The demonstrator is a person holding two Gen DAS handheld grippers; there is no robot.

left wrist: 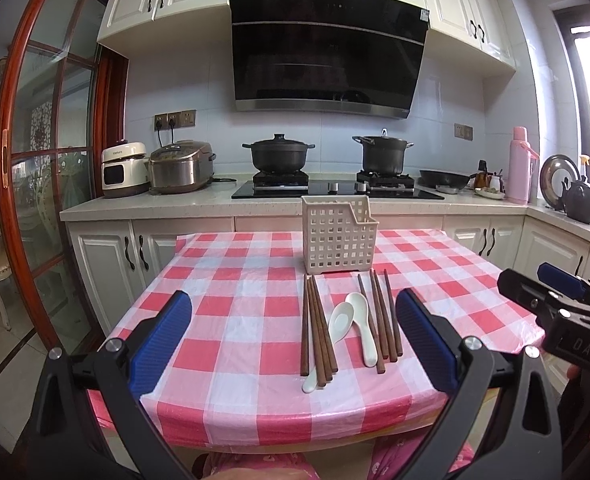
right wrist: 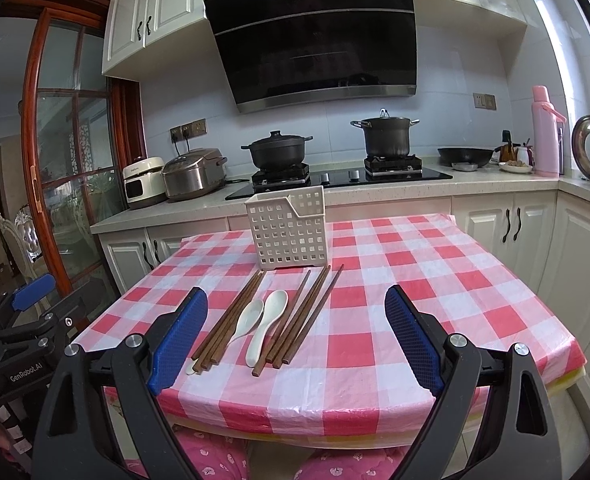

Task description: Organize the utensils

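Observation:
A white perforated utensil basket [left wrist: 339,236] [right wrist: 289,230] stands upright at the far middle of the table. In front of it lie two bunches of brown chopsticks, a left one [left wrist: 317,328] [right wrist: 231,320] and a right one [left wrist: 383,316] [right wrist: 303,312]. Two white ceramic spoons [left wrist: 361,324] [right wrist: 265,320] lie between them; the left spoon's handle runs under the left chopsticks. My left gripper [left wrist: 293,340] is open and empty, above the table's near edge. My right gripper [right wrist: 295,336] is open and empty too, at the near edge.
The table wears a red-and-white checked cloth [left wrist: 235,280] [right wrist: 415,280]. Behind it is a kitchen counter [left wrist: 175,200] with a stove, two black pots [left wrist: 279,154], rice cookers and a pink thermos [right wrist: 545,132]. A glass door [left wrist: 47,160] is on the left.

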